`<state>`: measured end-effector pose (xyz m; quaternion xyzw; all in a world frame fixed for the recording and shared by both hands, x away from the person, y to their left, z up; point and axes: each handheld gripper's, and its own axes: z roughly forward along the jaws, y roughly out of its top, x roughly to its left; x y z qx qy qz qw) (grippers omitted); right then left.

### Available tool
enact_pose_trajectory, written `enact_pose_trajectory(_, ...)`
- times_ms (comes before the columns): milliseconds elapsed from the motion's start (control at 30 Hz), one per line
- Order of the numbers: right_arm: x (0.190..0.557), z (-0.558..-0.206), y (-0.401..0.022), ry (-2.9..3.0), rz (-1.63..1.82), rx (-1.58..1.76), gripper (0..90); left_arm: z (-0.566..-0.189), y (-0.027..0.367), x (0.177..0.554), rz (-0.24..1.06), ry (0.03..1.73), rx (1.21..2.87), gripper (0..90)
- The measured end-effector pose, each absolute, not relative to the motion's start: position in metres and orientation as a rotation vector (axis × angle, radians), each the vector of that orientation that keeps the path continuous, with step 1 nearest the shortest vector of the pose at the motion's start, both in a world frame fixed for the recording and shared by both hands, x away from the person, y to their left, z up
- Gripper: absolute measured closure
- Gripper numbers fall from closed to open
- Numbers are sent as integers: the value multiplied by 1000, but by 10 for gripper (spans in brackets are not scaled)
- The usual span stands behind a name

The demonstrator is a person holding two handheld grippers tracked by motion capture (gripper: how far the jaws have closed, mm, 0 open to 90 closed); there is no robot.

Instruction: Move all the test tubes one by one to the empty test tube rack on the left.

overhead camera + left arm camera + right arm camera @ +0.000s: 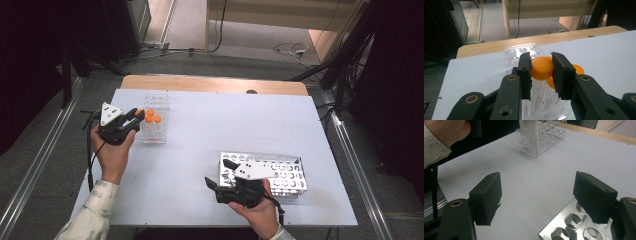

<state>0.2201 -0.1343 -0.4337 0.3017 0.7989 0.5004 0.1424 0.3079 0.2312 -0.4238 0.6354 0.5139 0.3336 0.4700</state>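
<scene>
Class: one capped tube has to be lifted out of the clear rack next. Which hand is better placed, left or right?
Left. The left gripper is already shut on an orange-capped tube in the clear rack; the right gripper stands open by the metal rack.

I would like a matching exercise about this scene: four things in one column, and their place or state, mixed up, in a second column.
Things:
1. left gripper
2. right gripper
3. clear rack
4. metal rack

Places or states:
a. lies near the right hand, holes empty
b. jaws wide apart, nothing between them
c. jaws closed on an orange tube cap
d. holds orange-capped tubes

Pairs: 1-c, 2-b, 3-d, 4-a
</scene>
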Motion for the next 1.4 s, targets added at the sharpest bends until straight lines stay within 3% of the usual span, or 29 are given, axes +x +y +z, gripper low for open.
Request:
enact_pose_trajectory(400, 222, -434, -136, 2299, 1440, 880, 215, -425, 235, 293, 739, 1290, 1509, 555)
enact_pose_trajectory(800, 229, -436, -147, 2271, 1421, 926, 215, -429, 228, 259, 664, 1294, 1476, 326)
enact_pose_trajectory(1400, 232, -435, -174, 2212, 1402, 983, 193, -437, 221, 229, 627, 1266, 1516, 235)
